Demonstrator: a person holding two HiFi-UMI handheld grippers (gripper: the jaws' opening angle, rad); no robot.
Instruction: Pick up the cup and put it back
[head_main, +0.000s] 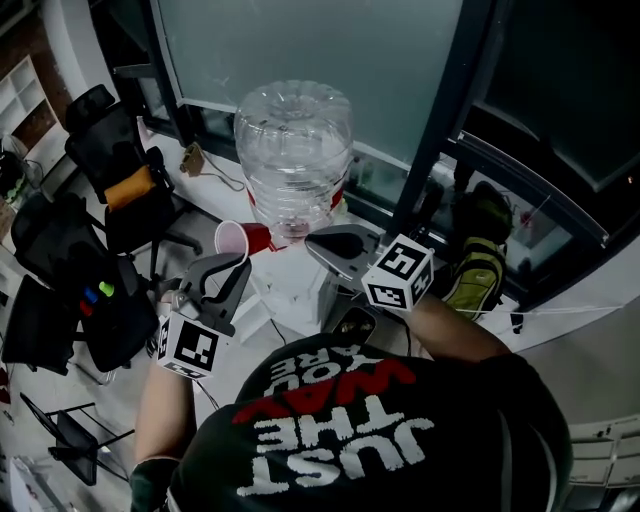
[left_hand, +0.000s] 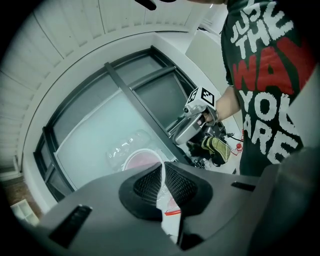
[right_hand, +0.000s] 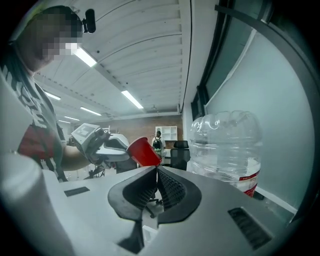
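**Thin pinch on a lifted cup**

Nearest, left tongs (head_main: 238, 262) clamped on the rim wall of the red cup (head_main: 245, 240), held tilted in the air. Right tongs (head_main: 315, 247) pressed together, empty, just beside. Beyond, big water bottle (head_main: 293, 150). Could slip or crumple under so narrow a grip; could knock the bottle at set-down.

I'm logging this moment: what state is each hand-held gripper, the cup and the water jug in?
cup: in the air, tipped sideways
left hand-held gripper: shut on the cup's rim
right hand-held gripper: shut, empty
water jug: standing neck down
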